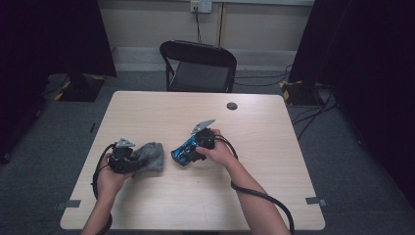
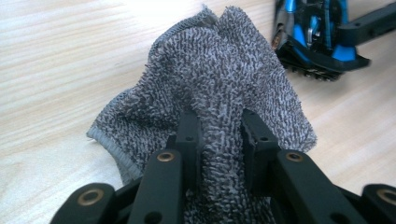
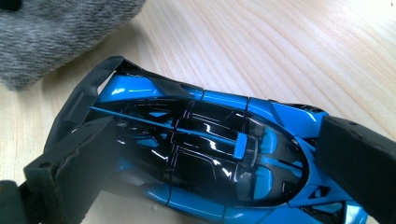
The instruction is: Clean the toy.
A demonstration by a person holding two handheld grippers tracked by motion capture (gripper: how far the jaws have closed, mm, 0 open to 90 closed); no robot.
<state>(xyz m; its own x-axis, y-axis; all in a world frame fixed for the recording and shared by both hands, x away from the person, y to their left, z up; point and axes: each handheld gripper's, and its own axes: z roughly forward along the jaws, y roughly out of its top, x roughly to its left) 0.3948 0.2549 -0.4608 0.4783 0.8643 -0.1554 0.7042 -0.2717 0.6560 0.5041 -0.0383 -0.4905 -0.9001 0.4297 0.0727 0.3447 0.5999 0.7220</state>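
Observation:
A grey terry cloth lies bunched on the wooden table, left of centre. My left gripper is shut on a raised fold of the cloth, and the fabric fills the gap between the jaws of the left gripper. To its right is a blue and black toy car, held lengthwise by my right gripper. In the right gripper view the jaws press on both ends of the toy car, with the right gripper shut on it. The cloth lies close behind the car.
A black folding chair stands beyond the table's far edge. A small round black cap sits in the tabletop near that edge. Cables trail from both grippers toward the near edge, and more cables lie on the floor at the right.

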